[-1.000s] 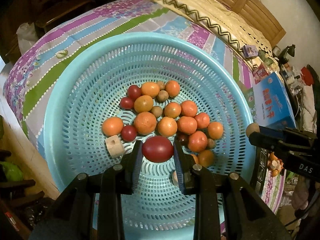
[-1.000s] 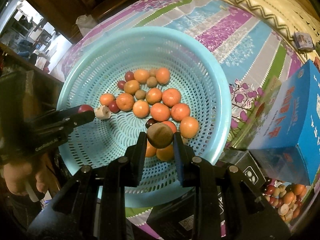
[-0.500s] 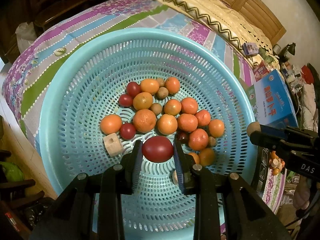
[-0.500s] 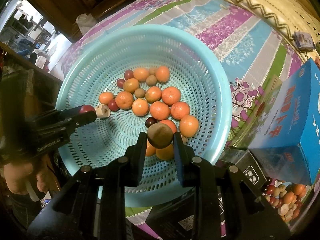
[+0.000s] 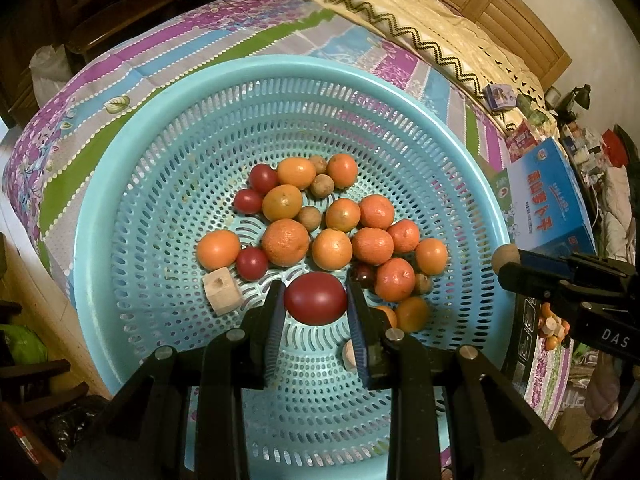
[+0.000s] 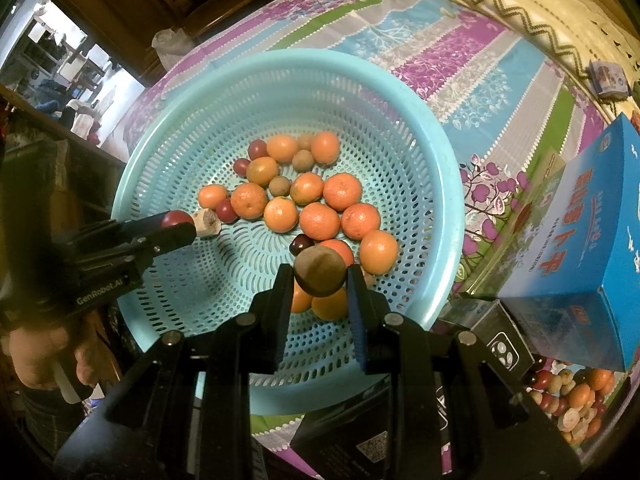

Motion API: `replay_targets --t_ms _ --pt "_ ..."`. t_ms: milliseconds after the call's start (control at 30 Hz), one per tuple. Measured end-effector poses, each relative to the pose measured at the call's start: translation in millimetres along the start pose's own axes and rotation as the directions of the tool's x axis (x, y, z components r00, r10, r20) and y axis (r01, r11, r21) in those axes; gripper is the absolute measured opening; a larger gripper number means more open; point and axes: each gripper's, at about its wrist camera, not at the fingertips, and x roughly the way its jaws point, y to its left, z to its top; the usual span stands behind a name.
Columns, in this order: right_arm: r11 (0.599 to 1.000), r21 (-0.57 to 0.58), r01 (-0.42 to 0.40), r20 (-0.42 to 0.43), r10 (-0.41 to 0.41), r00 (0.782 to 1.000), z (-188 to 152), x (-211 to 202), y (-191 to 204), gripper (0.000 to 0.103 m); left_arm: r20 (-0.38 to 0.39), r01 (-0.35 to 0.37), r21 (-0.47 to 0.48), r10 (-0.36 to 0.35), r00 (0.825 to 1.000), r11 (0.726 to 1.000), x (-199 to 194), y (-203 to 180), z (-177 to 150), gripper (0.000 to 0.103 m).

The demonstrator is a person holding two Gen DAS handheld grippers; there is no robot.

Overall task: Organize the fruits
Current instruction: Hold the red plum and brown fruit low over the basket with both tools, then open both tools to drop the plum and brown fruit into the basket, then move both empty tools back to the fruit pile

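A smooth dark-red fruit and a round brown fruit hang above the perforated turquoise basket, where oranges, small red fruits and brown ones cluster.

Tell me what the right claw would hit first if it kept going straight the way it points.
Probably the orange fruits just behind the brown fruit it grips, in the blue perforated plastic basket; depth is unclear.

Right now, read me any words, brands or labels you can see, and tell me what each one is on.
"GenRobot.AI": on the body of the left hand-held gripper.
"DAS": on the body of the right hand-held gripper, rest cut off.
Blue box: large red characters and small print, too blurred to read.
Black box: icon only; code label unreadable.
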Motion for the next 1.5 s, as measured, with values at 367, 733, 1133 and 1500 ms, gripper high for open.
replay_targets --t_ms 367,733,1133,1500 --pt "1.000 0.001 -0.001 0.001 0.001 1.000 0.5 -0.9 -2.1 0.028 0.003 -0.002 -0.002 0.002 1.000 1.000 0.8 -1.1 -0.1 0.031" --pt "1.000 0.005 -0.012 0.018 0.012 1.000 0.4 -0.1 -2.0 0.056 0.017 -0.008 -0.020 0.009 1.000 1.000 2.6 0.7 3.4 0.060" --pt "0.998 -0.028 0.051 0.115 -0.048 0.992 -0.5 -16.8 3.3 0.055 0.037 -0.001 -0.028 0.002 0.999 1.000 -1.0 -0.3 3.0 0.060" --pt "0.965 -0.039 0.261 0.383 -0.227 0.895 -16.7 -60.3 25.7 0.055 0.118 0.024 -0.008 -0.023 0.993 1.000 -23.7 -13.4 -2.7 0.061"
